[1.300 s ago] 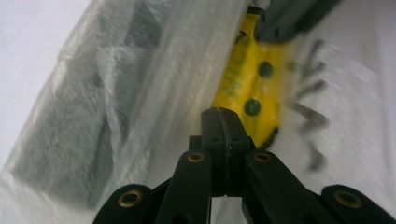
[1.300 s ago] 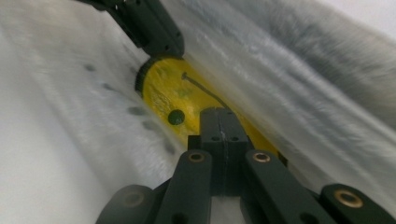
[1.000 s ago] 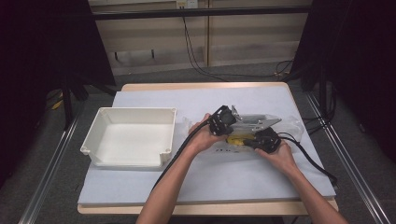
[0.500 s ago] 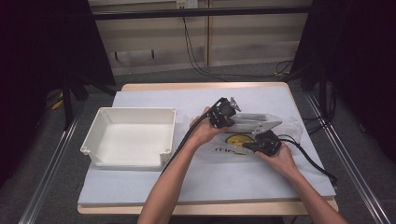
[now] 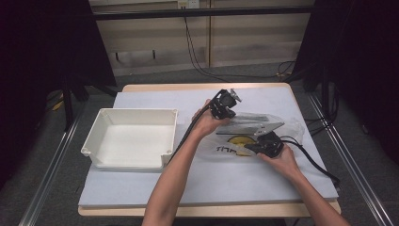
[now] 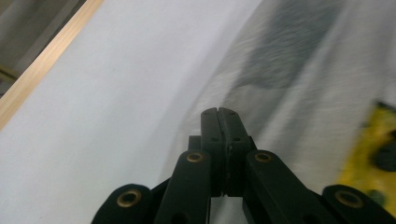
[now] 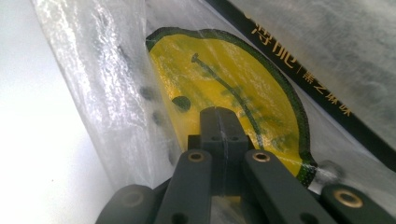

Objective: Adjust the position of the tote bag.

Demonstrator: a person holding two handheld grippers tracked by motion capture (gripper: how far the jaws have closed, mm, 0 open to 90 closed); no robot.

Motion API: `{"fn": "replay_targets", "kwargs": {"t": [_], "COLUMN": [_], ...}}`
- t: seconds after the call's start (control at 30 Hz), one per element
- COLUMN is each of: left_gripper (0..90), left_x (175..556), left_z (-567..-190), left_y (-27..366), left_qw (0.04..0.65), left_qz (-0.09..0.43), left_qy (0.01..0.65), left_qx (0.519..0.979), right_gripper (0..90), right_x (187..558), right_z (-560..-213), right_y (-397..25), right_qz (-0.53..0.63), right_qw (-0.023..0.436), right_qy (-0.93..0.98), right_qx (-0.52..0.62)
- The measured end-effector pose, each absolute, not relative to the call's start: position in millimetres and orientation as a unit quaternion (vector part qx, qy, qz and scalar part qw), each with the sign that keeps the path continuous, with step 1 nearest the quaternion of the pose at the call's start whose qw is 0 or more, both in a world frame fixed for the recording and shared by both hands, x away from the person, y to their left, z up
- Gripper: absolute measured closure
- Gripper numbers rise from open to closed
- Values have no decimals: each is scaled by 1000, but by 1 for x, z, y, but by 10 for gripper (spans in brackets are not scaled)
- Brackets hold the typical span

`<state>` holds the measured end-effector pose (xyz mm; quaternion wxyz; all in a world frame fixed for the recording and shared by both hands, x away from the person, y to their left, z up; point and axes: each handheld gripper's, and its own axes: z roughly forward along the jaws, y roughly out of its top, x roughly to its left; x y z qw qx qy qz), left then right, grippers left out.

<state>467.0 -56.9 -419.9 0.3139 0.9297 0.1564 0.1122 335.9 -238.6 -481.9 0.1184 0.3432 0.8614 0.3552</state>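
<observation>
A clear plastic bag (image 5: 244, 139) printed with a yellow smiley (image 7: 224, 79) lies on the white table cover and holds a flat grey and black box (image 5: 249, 125). My left gripper (image 5: 222, 113) is raised over the bag's far left corner; in the left gripper view its jaws (image 6: 218, 114) are pressed shut, with blurred bag film (image 6: 299, 70) around the tips. My right gripper (image 5: 256, 147) rests low at the bag's near edge, and its jaws (image 7: 218, 114) are shut on the film just in front of the smiley.
A white rectangular tray (image 5: 101, 141) stands empty on the table's left side. A black cable (image 5: 310, 160) trails from the right gripper toward the table's right edge. The wooden table edge (image 6: 42, 70) runs behind the left gripper.
My left gripper has lifted and moved away from the right one, toward the table's far side. The right gripper has slid slightly toward me along the bag's near edge.
</observation>
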Motion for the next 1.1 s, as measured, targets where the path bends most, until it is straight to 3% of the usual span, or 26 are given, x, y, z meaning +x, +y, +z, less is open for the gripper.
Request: {"fn": "replay_targets", "kwargs": {"t": [0.23,0.3,0.33,0.7,0.77,0.83,1.1], "left_gripper": [900,900,900,900,900,900,900], "left_x": [473,471,469,465,463,462,408], "left_z": [-423,-433,-433,-433,-428,-415,-386], "left_y": [-60,-64,-63,-63,-62,-56,-49], "left_qw": [311,281,293,294,282,309,355], "left_qz": [108,84,100,78,105,97,98], "left_qy": [163,155,149,141,139,134,60], "left_qx": [930,944,939,942,944,937,928], "right_gripper": [900,900,900,900,900,900,900], "right_x": [336,335,335,328,327,327,328], "right_z": [-482,-482,-482,-480,-480,-480,-481], "right_y": [-239,-239,-239,-239,-239,-239,-240], "right_qz": [360,360,361,357,358,359,360], "right_qw": [113,110,105,95,94,93,103], "right_qy": [861,862,864,868,869,869,868], "right_qx": [342,340,335,332,329,327,327]}}
